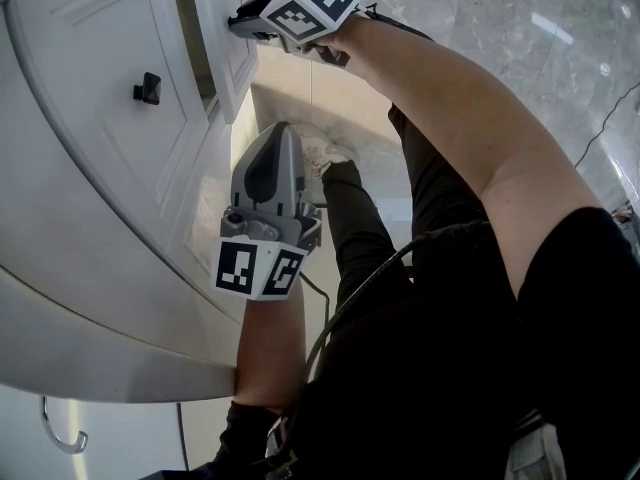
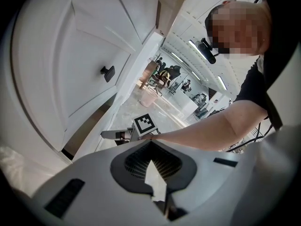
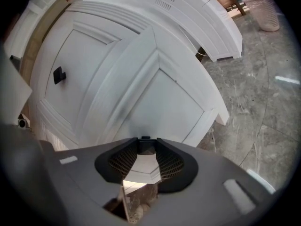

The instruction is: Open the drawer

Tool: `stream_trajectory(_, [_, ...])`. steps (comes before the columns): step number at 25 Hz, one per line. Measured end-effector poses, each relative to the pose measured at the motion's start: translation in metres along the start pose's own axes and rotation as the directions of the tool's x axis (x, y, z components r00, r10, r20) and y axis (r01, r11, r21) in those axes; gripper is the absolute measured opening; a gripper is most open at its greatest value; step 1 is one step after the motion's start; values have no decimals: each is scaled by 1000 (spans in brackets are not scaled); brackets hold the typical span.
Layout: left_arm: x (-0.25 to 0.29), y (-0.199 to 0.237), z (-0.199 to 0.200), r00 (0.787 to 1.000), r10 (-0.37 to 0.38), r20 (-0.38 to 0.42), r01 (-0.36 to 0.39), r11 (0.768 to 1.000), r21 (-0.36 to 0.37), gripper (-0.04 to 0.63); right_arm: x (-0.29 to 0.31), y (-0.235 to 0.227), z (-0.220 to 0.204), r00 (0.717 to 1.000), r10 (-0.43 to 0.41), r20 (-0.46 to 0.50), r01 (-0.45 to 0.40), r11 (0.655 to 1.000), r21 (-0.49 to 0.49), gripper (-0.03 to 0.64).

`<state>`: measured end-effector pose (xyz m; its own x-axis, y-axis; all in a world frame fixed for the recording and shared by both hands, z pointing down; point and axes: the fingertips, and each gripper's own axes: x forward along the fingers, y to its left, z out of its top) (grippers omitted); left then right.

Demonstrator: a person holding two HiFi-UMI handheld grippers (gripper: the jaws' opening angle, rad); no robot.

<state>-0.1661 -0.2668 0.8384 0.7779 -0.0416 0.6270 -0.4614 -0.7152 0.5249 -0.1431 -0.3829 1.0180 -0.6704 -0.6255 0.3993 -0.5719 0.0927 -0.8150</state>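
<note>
The left gripper (image 1: 281, 133) is nearest, held in front of the white cabinet (image 1: 90, 228). Its jaws are closed together and there is nothing between them. The person's legs and one shoe (image 1: 322, 153) are just beside it.

Farther on, the right gripper (image 3: 144, 141) has its jaws closed on the small dark knob (image 3: 143, 138) of the drawer (image 1: 232, 63). The drawer is pulled partly out of the cabinet, and a dark gap (image 1: 190, 28) shows between its front and the cabinet body. Next to it, a closed front carries a second knob (image 1: 147, 88), which is black and which no gripper touches.

Beyond the cabinet lies a grey marble floor (image 1: 520, 38).
</note>
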Motion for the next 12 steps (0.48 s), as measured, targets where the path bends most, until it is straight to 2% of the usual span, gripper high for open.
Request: stream_trajectory(12, [0,-7,4,1000,-18,7,18,1000,4,-9,-15,-4,-8,1000,-23,-12,23,1000,-5,123])
